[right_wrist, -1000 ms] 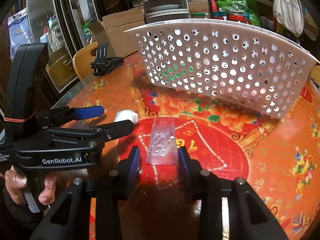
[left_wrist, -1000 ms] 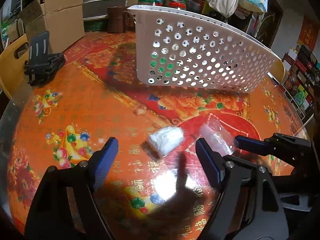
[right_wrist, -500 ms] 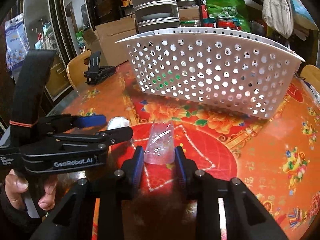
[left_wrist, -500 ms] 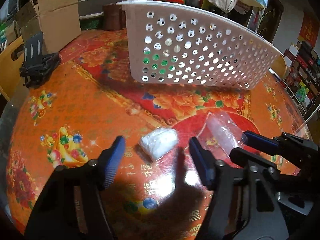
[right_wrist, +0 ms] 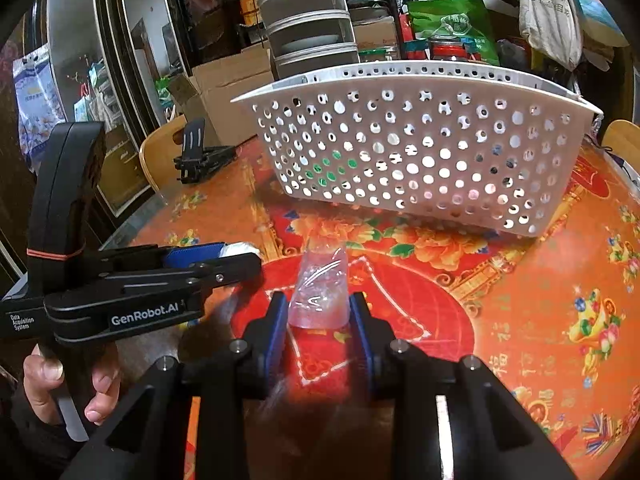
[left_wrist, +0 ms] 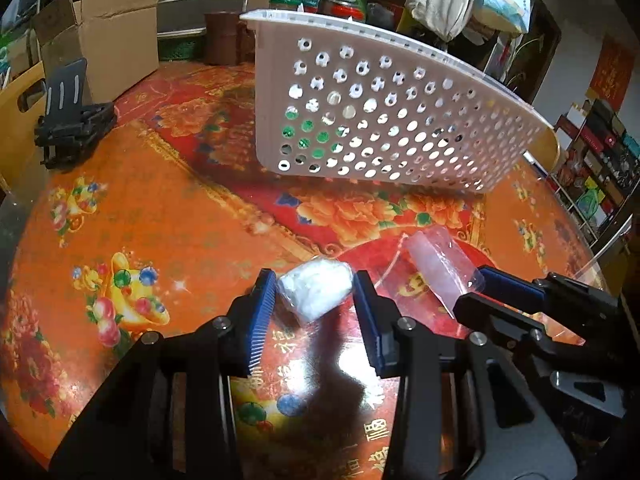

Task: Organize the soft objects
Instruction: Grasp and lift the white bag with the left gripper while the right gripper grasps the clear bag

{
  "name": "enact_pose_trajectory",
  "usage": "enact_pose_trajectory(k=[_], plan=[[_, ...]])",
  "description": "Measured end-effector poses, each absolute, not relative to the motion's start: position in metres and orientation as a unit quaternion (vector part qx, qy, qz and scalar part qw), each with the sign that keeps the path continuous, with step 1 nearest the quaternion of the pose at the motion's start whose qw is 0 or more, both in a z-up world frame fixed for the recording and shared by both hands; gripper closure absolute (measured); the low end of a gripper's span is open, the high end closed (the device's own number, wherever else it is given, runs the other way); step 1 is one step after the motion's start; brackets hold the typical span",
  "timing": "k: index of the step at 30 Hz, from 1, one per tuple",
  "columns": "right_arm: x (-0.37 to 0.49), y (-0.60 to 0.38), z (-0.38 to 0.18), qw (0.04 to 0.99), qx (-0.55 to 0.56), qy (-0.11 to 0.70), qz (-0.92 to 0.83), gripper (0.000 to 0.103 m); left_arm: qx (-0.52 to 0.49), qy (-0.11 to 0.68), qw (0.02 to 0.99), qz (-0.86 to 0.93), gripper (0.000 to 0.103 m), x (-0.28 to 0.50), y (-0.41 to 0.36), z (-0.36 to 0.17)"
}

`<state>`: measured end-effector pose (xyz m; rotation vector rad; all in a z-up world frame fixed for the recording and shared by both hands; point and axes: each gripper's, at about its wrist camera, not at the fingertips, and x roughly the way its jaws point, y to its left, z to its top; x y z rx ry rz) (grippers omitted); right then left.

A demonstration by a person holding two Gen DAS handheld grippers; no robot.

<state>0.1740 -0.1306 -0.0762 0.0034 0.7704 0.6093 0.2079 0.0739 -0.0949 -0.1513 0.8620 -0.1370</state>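
A small white soft bundle in clear wrap (left_wrist: 315, 291) lies on the red and orange table. My left gripper (left_wrist: 315, 294) has closed in around it, a blue pad touching each side. A clear plastic packet (right_wrist: 321, 290) lies to its right, also in the left wrist view (left_wrist: 440, 268). My right gripper (right_wrist: 320, 312) has its blue pads against the packet's sides. A white perforated basket (left_wrist: 384, 120) stands behind both, also in the right wrist view (right_wrist: 420, 148), with green items showing through its holes.
A black folded stand (left_wrist: 68, 120) sits at the table's left edge, by a cardboard box (left_wrist: 104, 36) and a wooden chair back (right_wrist: 160, 156). Shelves and bags crowd the background. The table's edge curves close on the left and right.
Both grippers moved forward and narrowed. The left went from wide open to pads on the white bundle. The right tightened on the clear packet.
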Motion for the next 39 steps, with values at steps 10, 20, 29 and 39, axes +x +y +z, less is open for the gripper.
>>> enact_pose_trajectory(k=[10, 20, 29, 39], plan=[[0.170, -0.135, -0.072, 0.890, 0.014, 0.350, 0.291, 0.072, -0.077, 0.399, 0.910, -0.076, 0.066, 0.200, 0.074, -0.089], [0.162, -0.147, -0.066, 0.899, 0.019, 0.332, 0.286, 0.073, -0.073, 0.383, 0.918, -0.075, 0.066, 0.190, 0.075, -0.082], [0.156, -0.169, -0.052, 0.904, 0.019, 0.327, 0.274, 0.073, -0.062, 0.356, 0.929, -0.078, 0.066, 0.179, 0.056, -0.057], [0.150, -0.212, 0.004, 0.919, 0.044, 0.285, 0.267, 0.073, -0.046, 0.318, 0.942, -0.093, 0.066, 0.176, 0.037, 0.001]])
